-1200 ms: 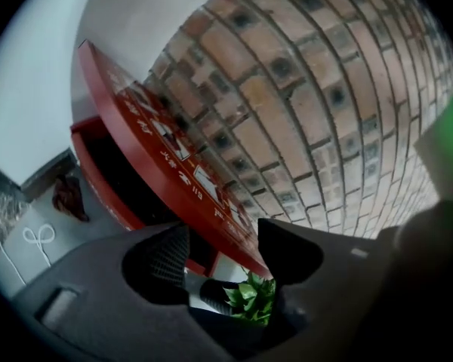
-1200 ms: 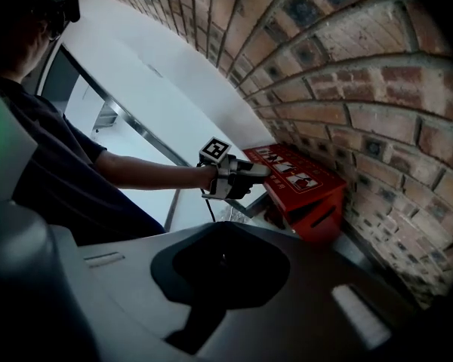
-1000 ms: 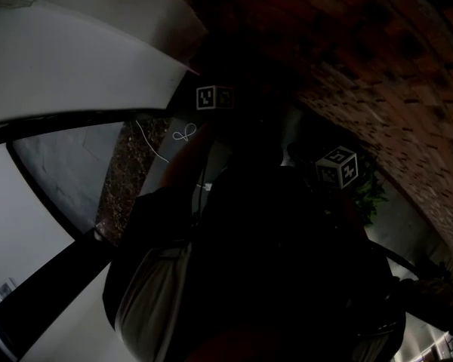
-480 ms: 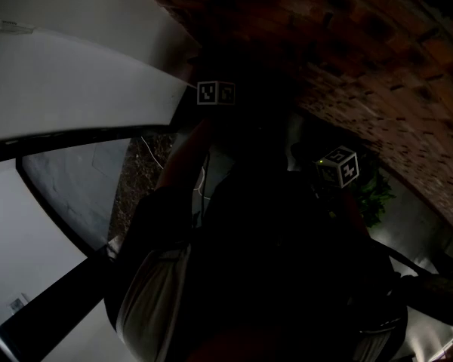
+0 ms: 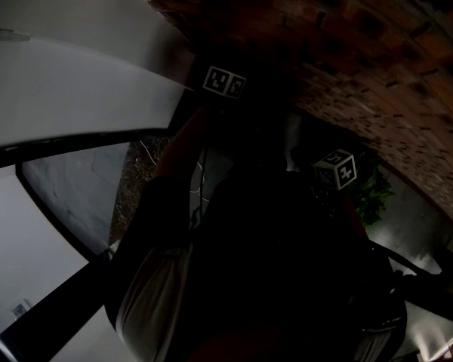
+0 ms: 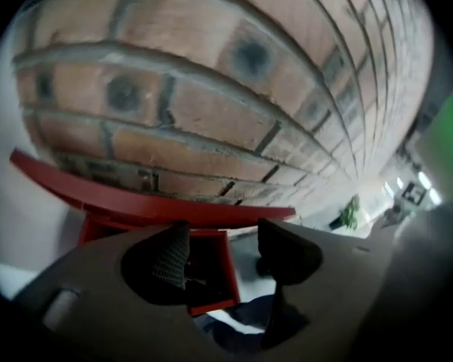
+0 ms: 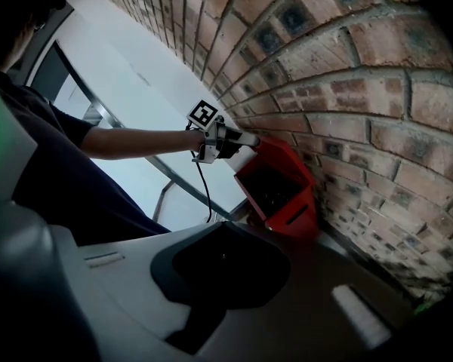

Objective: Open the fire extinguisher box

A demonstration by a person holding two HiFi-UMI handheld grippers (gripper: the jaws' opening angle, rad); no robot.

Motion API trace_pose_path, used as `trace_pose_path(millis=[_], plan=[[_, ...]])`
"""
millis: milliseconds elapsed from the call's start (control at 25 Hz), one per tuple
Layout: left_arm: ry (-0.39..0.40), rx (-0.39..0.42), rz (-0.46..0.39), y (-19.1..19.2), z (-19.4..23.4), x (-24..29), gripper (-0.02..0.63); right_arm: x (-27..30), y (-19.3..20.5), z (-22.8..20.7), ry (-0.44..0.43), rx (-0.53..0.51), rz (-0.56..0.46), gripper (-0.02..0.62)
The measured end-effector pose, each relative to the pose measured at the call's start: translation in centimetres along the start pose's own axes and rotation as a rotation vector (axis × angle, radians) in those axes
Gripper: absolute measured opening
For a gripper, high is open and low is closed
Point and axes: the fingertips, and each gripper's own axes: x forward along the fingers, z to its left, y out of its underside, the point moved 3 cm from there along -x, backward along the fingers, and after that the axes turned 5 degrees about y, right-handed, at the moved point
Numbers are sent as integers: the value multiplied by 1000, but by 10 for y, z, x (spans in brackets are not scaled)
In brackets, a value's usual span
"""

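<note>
The red fire extinguisher box (image 7: 281,191) is sitting against the brick wall (image 7: 347,89), its lid (image 6: 151,202) raised. The left hand-held gripper (image 6: 226,256) is reaching at the lid's edge, jaws apart and gripping nothing. The right hand-held gripper (image 7: 219,266) is hanging well apart from the box, jaws together and empty. A white panel (image 5: 68,89) is flanking the box. In the head view the person's dark torso (image 5: 272,262) is blocking the box, and its inside is too dark to make out.

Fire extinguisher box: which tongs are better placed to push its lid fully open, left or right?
Left. The left tongs sit at the raised lid of the red box, jaws apart; the right tongs hang back from it, jaws together.
</note>
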Motion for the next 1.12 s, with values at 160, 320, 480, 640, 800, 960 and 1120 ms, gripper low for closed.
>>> trace_pose_path(millis=[160, 320, 480, 640, 800, 960, 1120], plan=[[-37, 116, 35, -10, -1, 3, 281, 2, 1, 3, -1, -14, 17, 0], [-61, 217, 72, -19, -6, 8, 281, 1, 4, 1, -1, -12, 32, 0], [-68, 231, 89, -21, -6, 9, 281, -1, 0, 4, -10, -8, 22, 0], [-47, 190, 79, -18, -5, 9, 281, -3, 0, 2, -5, -13, 23, 0], [-49, 190, 41, -19, -12, 3, 281, -4, 1, -4, -5, -17, 23, 0], [-58, 167, -32, -21, -20, -13, 279, -1, 7, -12, -18, -54, 45, 0], [-110, 174, -104, -24, -31, -39, 175, 2, 4, -8, -71, -111, 52, 0]])
